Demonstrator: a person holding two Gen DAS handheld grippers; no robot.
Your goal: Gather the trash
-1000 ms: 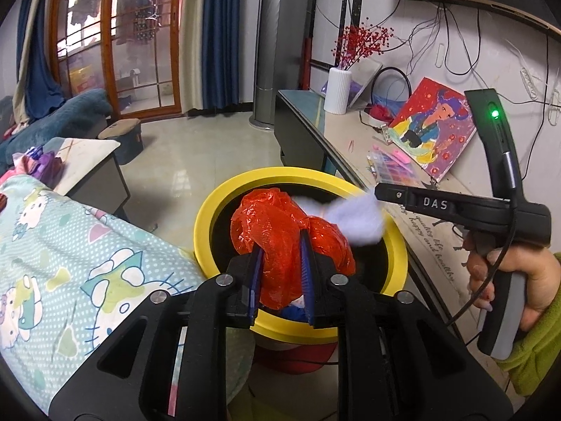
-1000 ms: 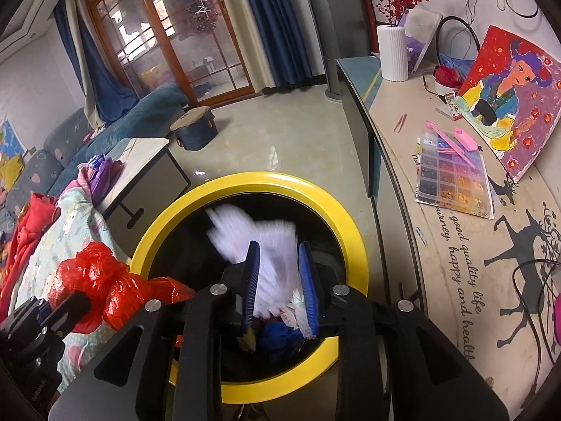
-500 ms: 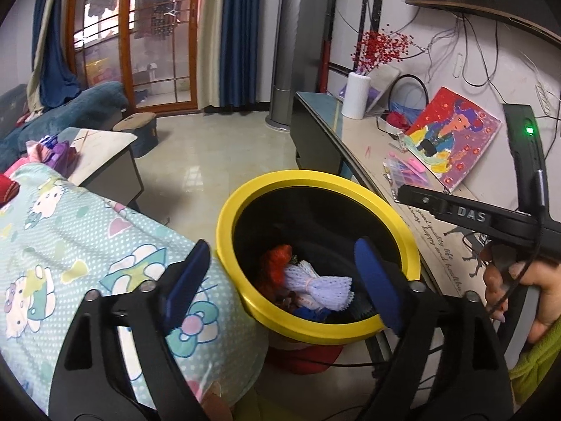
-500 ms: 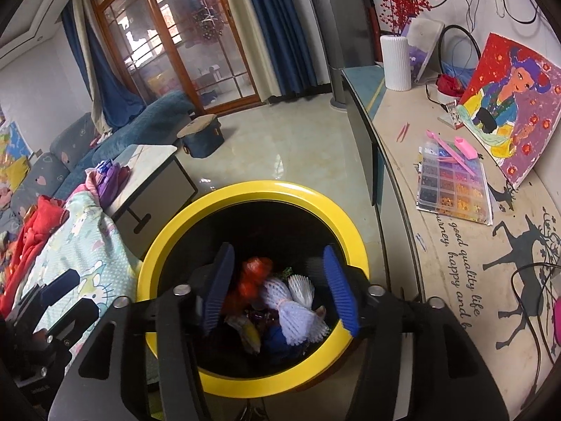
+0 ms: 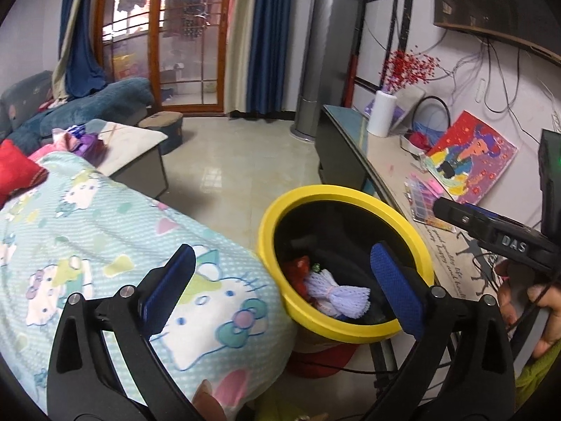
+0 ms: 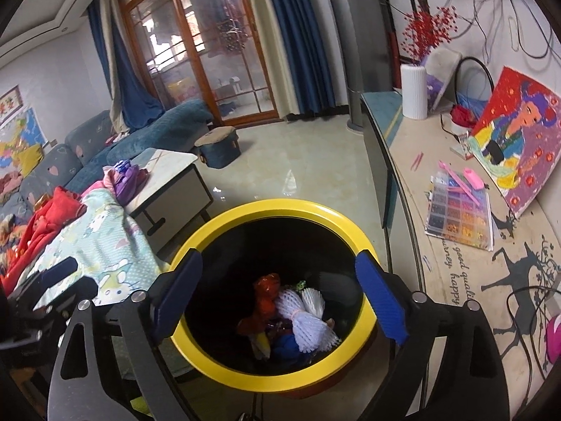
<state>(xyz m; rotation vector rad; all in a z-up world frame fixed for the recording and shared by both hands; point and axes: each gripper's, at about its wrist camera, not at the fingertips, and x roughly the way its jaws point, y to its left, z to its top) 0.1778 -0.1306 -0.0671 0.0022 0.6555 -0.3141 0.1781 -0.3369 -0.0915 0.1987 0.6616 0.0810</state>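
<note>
A yellow-rimmed black trash bin (image 5: pixel 345 193) (image 6: pixel 277 207) stands on the floor between the bed and the TV bench. Inside lie a white foam net (image 5: pixel 338 296) (image 6: pixel 308 322), a red plastic bag (image 5: pixel 298 273) (image 6: pixel 266 293) and other scraps. My left gripper (image 5: pixel 280 287) is open and empty, over the bin's left rim and the blanket. My right gripper (image 6: pixel 278 298) is open and empty, straight above the bin's mouth. The right gripper's body shows at the right edge of the left wrist view (image 5: pixel 498 238).
A bed with a Hello Kitty blanket (image 5: pixel 105 238) (image 6: pixel 105 242) lies left of the bin. A long bench (image 6: pixel 466 245) on the right carries a bead box (image 6: pixel 459 214), a painting (image 6: pixel 519 133) and a white vase (image 6: pixel 413 91). A low table (image 6: pixel 168 189) stands behind.
Both grippers opened and dropped their loads: the red bag from the left and the white foam net from the right now lie in the bin. The left gripper moved left.
</note>
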